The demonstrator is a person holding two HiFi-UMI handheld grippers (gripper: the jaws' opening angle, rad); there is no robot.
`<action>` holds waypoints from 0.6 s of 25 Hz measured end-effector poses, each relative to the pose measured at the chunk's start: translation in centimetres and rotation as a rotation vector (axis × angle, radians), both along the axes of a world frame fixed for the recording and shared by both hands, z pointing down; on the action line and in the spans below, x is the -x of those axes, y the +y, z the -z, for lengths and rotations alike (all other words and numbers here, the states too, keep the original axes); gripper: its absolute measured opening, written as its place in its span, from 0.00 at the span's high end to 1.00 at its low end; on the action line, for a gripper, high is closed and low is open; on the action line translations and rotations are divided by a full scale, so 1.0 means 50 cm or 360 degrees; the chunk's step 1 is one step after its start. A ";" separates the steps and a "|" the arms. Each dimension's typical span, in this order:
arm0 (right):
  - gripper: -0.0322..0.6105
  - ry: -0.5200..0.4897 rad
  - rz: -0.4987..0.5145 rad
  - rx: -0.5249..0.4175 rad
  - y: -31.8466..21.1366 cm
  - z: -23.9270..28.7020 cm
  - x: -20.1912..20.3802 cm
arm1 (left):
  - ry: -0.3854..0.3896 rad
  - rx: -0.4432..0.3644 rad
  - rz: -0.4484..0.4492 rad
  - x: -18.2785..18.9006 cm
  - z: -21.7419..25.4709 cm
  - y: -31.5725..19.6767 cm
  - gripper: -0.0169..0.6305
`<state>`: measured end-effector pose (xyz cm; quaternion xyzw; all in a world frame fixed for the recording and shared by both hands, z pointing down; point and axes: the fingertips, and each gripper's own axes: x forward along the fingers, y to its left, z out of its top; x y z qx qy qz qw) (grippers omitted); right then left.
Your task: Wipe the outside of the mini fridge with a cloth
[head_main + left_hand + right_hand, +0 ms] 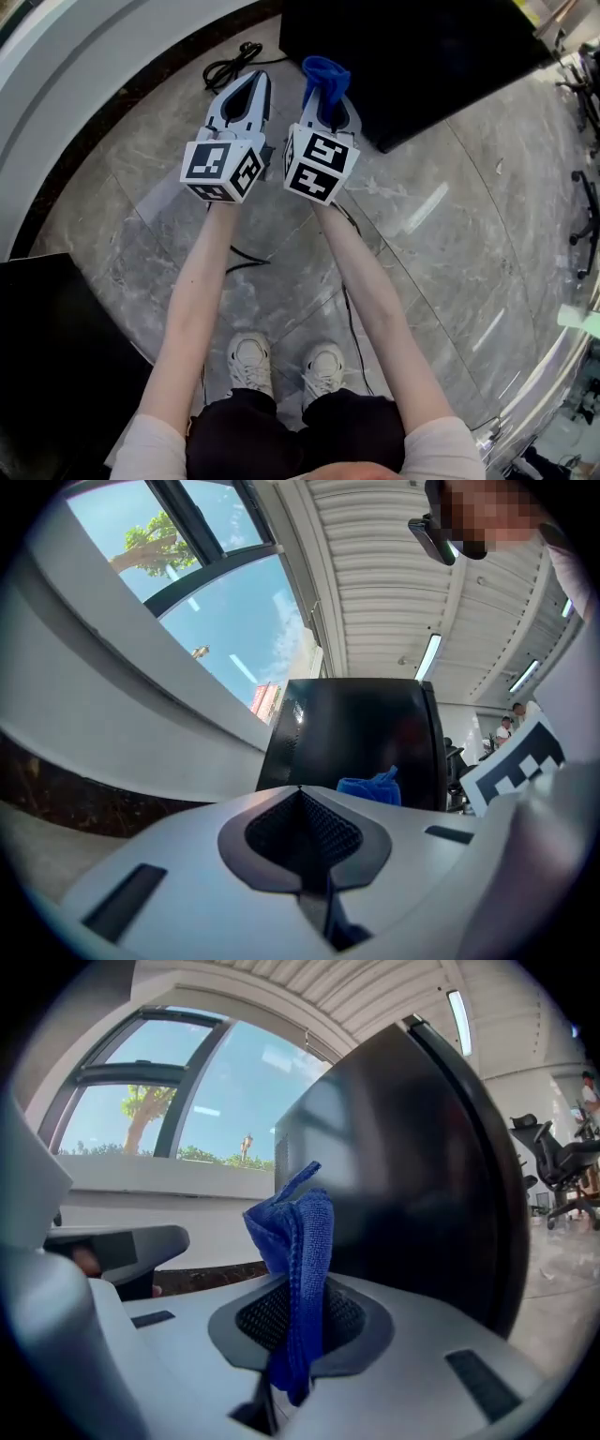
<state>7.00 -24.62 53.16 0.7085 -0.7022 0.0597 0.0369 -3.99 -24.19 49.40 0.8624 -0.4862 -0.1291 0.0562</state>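
Currently we list one blue cloth (298, 1241), judged soft, light and limp, clamped by its bunched middle in our right claw (328, 105), mini fridge (412, 56) just ahead; left claw (251, 86) alongside, closed and empty.

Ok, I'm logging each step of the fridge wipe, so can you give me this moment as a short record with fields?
left gripper: shut, empty
right gripper: shut on cloth
cloth: blue, bunched, sticking up past the gripper's tip
fridge: black, standing on the floor just ahead of both grippers
cloth on fridge: cannot tell if they touch
floor: grey stone
cable: black, lying on the floor left of the fridge
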 end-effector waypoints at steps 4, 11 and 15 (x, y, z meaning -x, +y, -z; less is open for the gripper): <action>0.85 -0.0089 0.0026 0.0014 -0.118 -0.049 0.051 | -0.0060 0.0032 0.0054 0.056 -0.061 -0.070 0.97; 0.85 -0.0010 0.0052 0.0052 -0.269 -0.125 0.103 | -0.0122 0.0160 0.0228 0.149 -0.176 -0.176 0.97; 0.85 0.0042 0.0043 0.0080 -0.323 -0.156 0.126 | -0.0103 0.0243 0.0228 0.154 -0.229 -0.194 0.97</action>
